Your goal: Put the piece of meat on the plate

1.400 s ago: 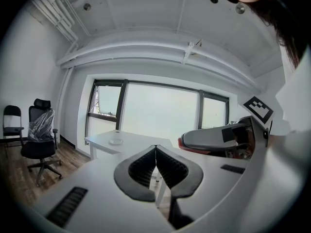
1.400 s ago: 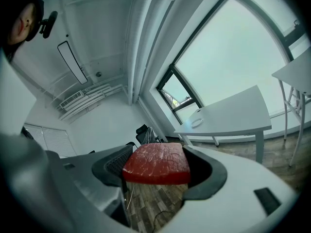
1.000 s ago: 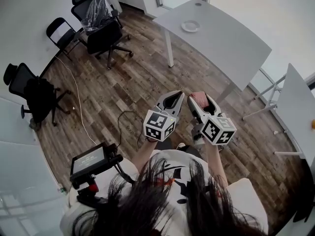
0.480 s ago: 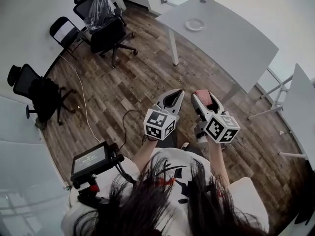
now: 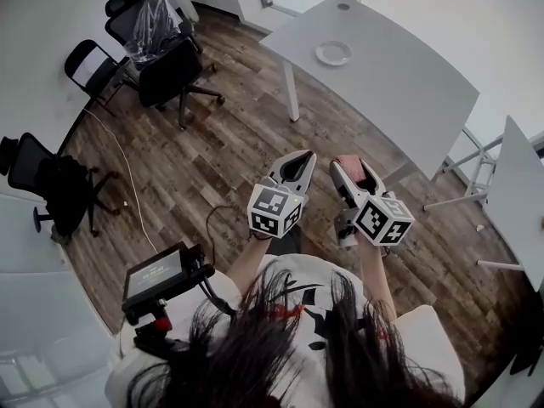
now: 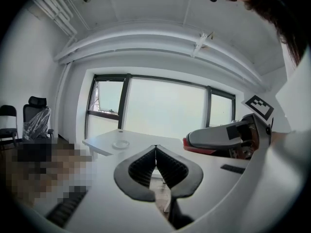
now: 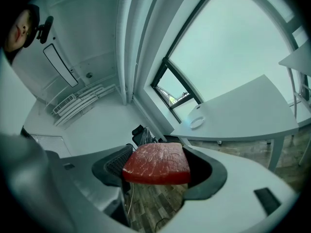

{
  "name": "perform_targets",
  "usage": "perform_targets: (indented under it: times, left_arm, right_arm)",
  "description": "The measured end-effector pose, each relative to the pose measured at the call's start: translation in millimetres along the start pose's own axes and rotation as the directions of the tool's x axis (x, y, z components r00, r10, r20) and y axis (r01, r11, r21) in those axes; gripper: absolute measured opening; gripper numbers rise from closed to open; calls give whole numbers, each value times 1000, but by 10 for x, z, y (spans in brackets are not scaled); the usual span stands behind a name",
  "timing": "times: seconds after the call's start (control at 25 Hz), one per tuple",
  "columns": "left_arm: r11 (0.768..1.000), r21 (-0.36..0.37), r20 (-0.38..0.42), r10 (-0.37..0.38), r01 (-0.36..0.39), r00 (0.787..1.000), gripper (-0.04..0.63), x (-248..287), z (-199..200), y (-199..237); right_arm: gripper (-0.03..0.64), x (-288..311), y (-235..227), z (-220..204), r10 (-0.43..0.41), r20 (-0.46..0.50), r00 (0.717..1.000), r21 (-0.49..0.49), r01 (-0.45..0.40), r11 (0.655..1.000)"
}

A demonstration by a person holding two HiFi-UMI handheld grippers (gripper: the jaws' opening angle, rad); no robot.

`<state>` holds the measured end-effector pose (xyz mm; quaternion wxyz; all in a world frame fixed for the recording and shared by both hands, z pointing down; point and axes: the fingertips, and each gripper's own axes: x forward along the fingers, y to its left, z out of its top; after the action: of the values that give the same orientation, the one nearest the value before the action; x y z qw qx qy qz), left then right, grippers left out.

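Wood-floored office, white table (image 5: 408, 66) standing ahead. Right gripper (image 5: 350, 170) clamping piece of meat (image 7: 156, 163) flatwise; plate (image 5: 333, 53) sitting at 12 o'clock, well apart. Left gripper (image 5: 293, 167) hanging alongside, pinched together, empty.

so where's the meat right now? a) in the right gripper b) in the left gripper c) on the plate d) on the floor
A: the right gripper has its jaws shut on the red piece of meat, while the plate sits empty on the white table and the left gripper is shut on nothing.
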<state>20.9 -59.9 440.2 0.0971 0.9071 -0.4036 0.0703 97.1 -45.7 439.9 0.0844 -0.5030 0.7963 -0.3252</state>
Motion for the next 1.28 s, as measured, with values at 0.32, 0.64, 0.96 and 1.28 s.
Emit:
perform_targets:
  times: [0.32,0.64,0.96,1.28]
  left_arm:
    - [997,1,-16,-80,80,997,5,309,162,807]
    - [993,-48,-12,-107,107,994,5,527,262,1599]
    - [987,-81,-8,-137,136,991,5,702,330,1966]
    - [983,-97,-15,-158,156,987,5,1009,347,2089]
  right_arm:
    - [331,894,74,125,-66,6,998,23,66,998]
    - [330,1764,192,80,-84,-36,996,51,86,995]
    - [330,2216,254,83,-92,-73,993,69,97,993]
    - [330,2404,45,237,-120,-70,990,78,125,989]
